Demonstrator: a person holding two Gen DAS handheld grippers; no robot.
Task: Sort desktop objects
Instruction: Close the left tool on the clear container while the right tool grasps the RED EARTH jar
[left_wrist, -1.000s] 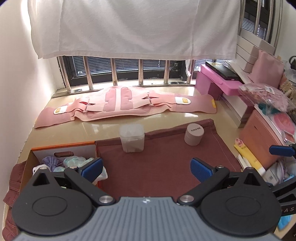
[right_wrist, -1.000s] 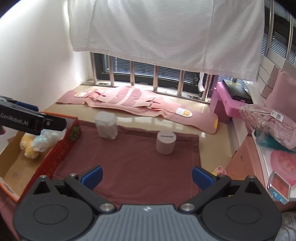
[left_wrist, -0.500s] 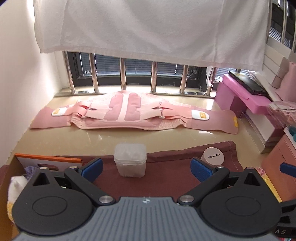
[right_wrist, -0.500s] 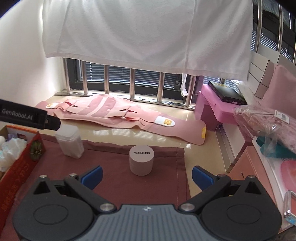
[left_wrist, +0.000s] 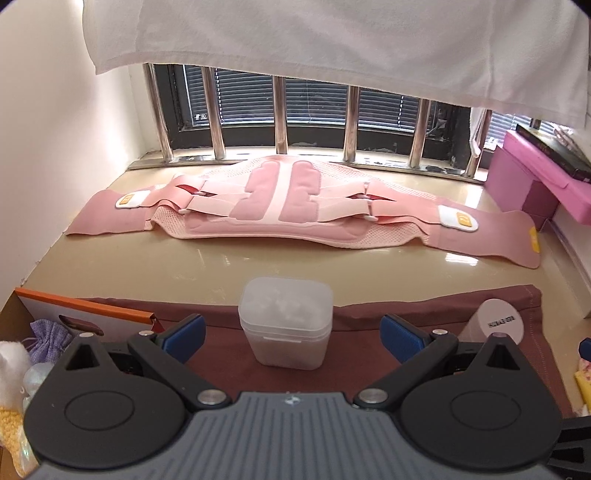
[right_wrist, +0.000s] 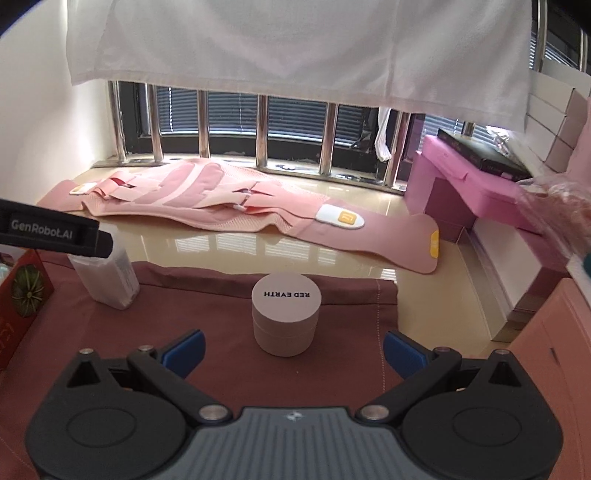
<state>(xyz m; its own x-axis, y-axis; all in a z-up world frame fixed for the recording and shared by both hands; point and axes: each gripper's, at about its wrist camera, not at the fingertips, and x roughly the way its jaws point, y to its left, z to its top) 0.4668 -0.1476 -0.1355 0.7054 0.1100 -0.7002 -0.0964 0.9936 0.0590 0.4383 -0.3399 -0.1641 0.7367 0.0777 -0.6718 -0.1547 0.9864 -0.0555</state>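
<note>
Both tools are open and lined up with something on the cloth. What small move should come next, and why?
Probably ease the left tool straight forward around the translucent lidded box. Its jaws stand wide open, level with the box, which sits upright and centred between them on the maroon cloth, untouched. The right tool likewise faces the round jar, so it could follow.

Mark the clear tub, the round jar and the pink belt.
clear tub (left_wrist: 285, 328), left wrist view, front wall below the lid.
round jar (right_wrist: 286, 295), right wrist view, middle of the lid.
pink belt (left_wrist: 282, 192), left wrist view, central padded part.
</note>
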